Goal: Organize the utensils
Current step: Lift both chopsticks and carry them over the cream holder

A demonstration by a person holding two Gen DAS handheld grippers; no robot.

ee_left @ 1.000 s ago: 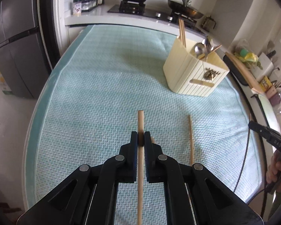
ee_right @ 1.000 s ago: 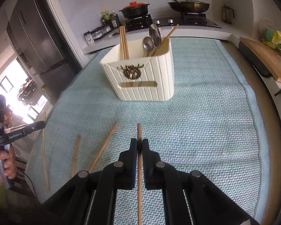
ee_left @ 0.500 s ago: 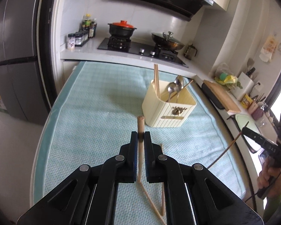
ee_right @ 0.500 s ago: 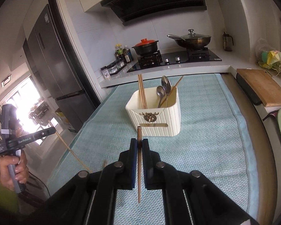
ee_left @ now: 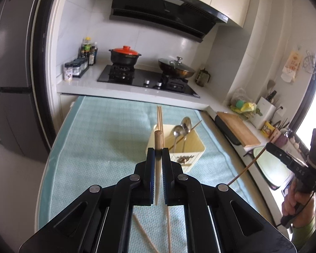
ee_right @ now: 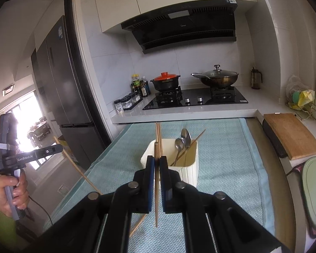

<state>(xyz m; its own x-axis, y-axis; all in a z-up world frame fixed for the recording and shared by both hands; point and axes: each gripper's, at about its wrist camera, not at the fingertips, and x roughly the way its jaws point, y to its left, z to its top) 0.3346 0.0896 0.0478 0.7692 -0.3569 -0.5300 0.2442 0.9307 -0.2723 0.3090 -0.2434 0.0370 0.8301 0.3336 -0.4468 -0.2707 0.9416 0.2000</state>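
My left gripper (ee_left: 158, 150) is shut on a wooden chopstick (ee_left: 158, 139) and holds it well above the teal mat (ee_left: 107, 135). My right gripper (ee_right: 157, 159) is shut on another wooden chopstick (ee_right: 156, 149), also lifted. A cream utensil holder (ee_left: 197, 149) stands on the mat ahead; it also shows in the right wrist view (ee_right: 189, 168). It holds two upright chopsticks (ee_right: 158, 135), two metal spoons (ee_right: 184, 140) and a thin stick. Two loose chopsticks (ee_left: 168, 227) lie on the mat below the left gripper.
A stove with a red-lidded pot (ee_left: 125, 55) and a wok (ee_left: 176, 67) stands behind the mat. A wooden cutting board (ee_right: 290, 135) lies at the right. A fridge (ee_right: 61, 80) stands at the left. Spice jars (ee_left: 75, 67) sit on the counter.
Both grippers have risen from the mat with their chopsticks and tilted up, so the holder now sits lower in view and closer to both fingertips.
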